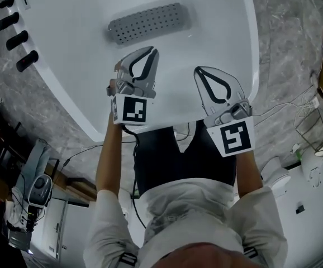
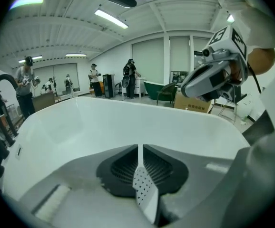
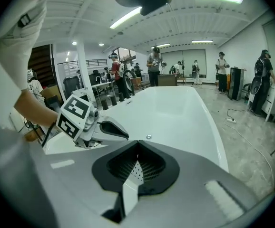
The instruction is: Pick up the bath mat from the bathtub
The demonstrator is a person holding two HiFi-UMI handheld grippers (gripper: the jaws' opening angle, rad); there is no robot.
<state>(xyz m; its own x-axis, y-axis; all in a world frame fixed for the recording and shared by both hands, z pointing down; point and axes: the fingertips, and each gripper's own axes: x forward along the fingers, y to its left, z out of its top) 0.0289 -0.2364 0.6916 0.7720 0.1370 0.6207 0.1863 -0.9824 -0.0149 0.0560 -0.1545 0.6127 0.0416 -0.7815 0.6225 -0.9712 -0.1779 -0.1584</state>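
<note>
Reaching the bath mat (image 1: pixel 148 22) with left tongs (image 1: pixel 151 50) and right tongs (image 1: pixel 198 70) both shut and empty risks shoving it across the slick bathtub (image 1: pixel 220 27).

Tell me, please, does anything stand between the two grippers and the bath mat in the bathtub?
Nothing visible does. The bath mat lies alone on the floor of the bathtub; only bare white surface shows between it and the left gripper and right gripper.
</note>
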